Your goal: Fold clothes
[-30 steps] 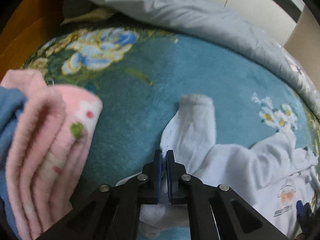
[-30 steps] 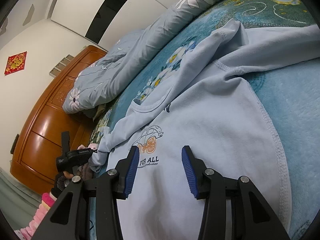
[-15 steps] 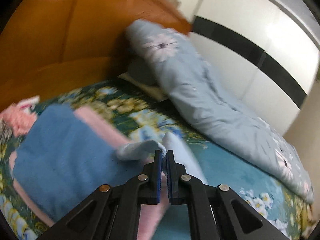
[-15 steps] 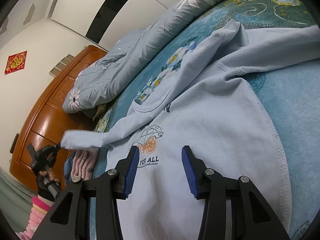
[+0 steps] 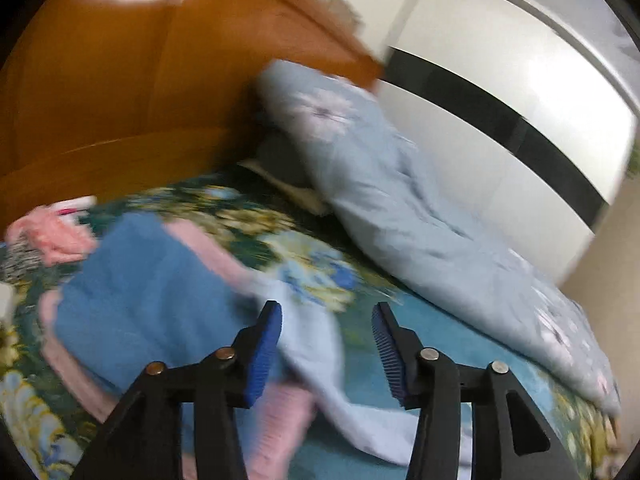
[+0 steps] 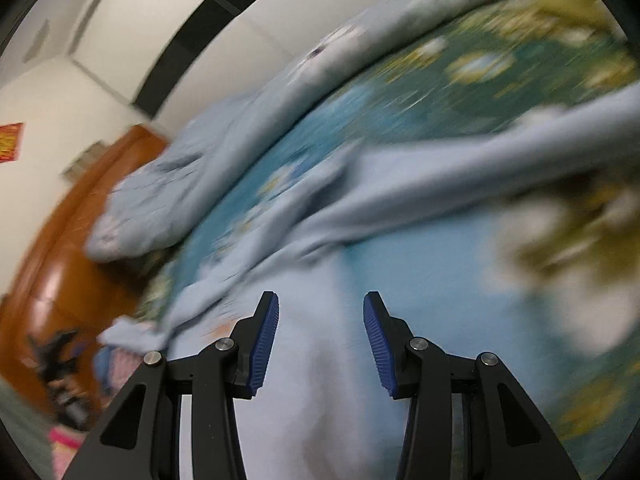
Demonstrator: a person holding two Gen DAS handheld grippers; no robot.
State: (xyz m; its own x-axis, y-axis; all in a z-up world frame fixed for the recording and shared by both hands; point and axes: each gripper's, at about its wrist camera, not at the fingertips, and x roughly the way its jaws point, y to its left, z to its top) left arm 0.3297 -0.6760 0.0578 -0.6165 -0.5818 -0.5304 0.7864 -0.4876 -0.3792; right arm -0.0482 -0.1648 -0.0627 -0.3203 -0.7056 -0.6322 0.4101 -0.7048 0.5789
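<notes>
A pale blue sweatshirt [image 6: 320,344] lies spread on the bed, its body under my right gripper [image 6: 320,338], which is open and holds nothing. One long sleeve [image 6: 460,176] stretches away to the right. In the left wrist view the other sleeve [image 5: 316,344] lies loose between and below the open fingers of my left gripper [image 5: 326,350], draped partly over a folded blue and pink blanket [image 5: 152,304]. Both views are motion-blurred. The other gripper [image 6: 56,364] shows dimly at the far left of the right wrist view.
A teal floral bedspread [image 5: 440,332] covers the bed. A rolled grey-blue duvet [image 5: 400,216] runs along the far side by a white wall. An orange wooden headboard [image 5: 120,92] rises at the left. Pink fabric [image 5: 52,236] lies near the headboard.
My left gripper has opened and let go of the sleeve, which has dropped onto the folded blanket. My right gripper has swung, blurring its view, and stays open.
</notes>
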